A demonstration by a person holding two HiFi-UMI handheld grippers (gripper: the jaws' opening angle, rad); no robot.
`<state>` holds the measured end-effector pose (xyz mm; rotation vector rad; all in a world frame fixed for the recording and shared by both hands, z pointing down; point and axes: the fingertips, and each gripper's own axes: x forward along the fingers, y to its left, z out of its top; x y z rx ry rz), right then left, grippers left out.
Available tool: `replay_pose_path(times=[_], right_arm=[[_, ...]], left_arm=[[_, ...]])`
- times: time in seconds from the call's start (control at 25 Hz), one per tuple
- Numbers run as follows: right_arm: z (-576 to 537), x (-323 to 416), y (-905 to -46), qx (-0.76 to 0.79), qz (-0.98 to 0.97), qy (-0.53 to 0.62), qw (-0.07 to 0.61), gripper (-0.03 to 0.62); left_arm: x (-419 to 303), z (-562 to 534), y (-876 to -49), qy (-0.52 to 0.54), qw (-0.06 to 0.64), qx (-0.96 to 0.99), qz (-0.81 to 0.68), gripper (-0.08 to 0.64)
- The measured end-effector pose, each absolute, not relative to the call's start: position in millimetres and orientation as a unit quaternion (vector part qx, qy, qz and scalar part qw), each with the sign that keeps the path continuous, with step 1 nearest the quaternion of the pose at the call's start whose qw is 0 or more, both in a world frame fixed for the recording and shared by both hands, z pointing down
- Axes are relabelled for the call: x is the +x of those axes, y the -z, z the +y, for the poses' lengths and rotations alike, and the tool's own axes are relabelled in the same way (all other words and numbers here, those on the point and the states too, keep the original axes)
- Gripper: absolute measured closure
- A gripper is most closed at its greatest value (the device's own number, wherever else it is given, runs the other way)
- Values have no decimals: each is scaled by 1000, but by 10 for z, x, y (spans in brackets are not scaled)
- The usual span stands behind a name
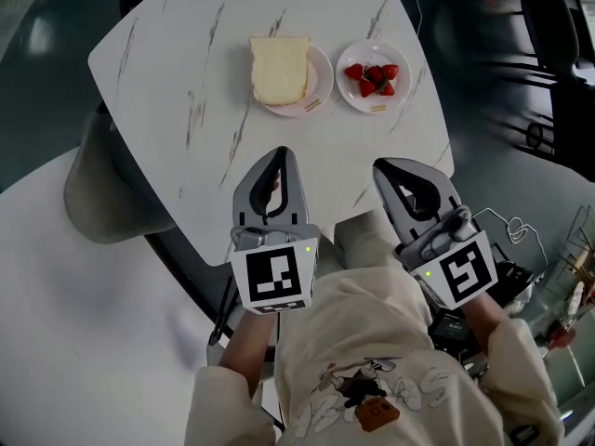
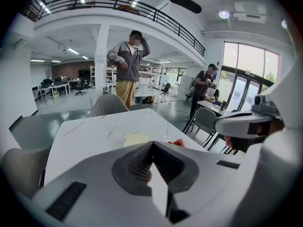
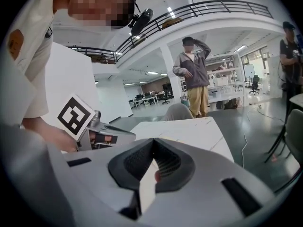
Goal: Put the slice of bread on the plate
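Observation:
A pale slice of bread (image 1: 279, 69) lies on a pink plate (image 1: 319, 86) at the far side of the white marble table (image 1: 186, 82). From the left gripper view the bread (image 2: 136, 139) shows just past the jaw tips. My left gripper (image 1: 282, 152) is shut with nothing in it and hangs over the table's near part, well short of the bread. My right gripper (image 1: 383, 167) is also shut and empty, near the table's front right edge. In their own views, the left gripper (image 2: 152, 144) and the right gripper (image 3: 154, 141) both have their tips meeting.
A white plate (image 1: 359, 100) with several strawberries (image 1: 373, 77) stands right of the bread plate. A grey chair (image 1: 112, 184) is tucked at the table's left. Two people (image 2: 128, 65) stand in the hall beyond, among other tables and chairs (image 2: 206, 119).

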<state>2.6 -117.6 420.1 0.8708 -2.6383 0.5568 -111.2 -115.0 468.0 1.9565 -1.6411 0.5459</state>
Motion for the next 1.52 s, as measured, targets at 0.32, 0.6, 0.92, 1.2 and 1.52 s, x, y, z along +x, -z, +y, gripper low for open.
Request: replay_pose_path(times=[0.32,0.6,0.92,1.2,1.52], right_arm=[[-907,-15,-3706,310,-927,-167,129,588],[-518,42,-3431,314,-932,-137,121,588],[-106,68,-3048,333,-931,-108,99,588],[250,112,-2879,345,-930,-96,86,588],[571,140,-2730,351,-928,-112,56,588]], left_arm=[[-1078,-829,-4386,-190,268,726,-604,554],[-1110,-387,-4093,-171,265,724,-614,554],[-1160,202,-3801,-152,261,722,-622,554],[-1231,658,-3520,-126,250,721,-634,554],[-1280,1110,-3358,-118,242,715,-646,554]])
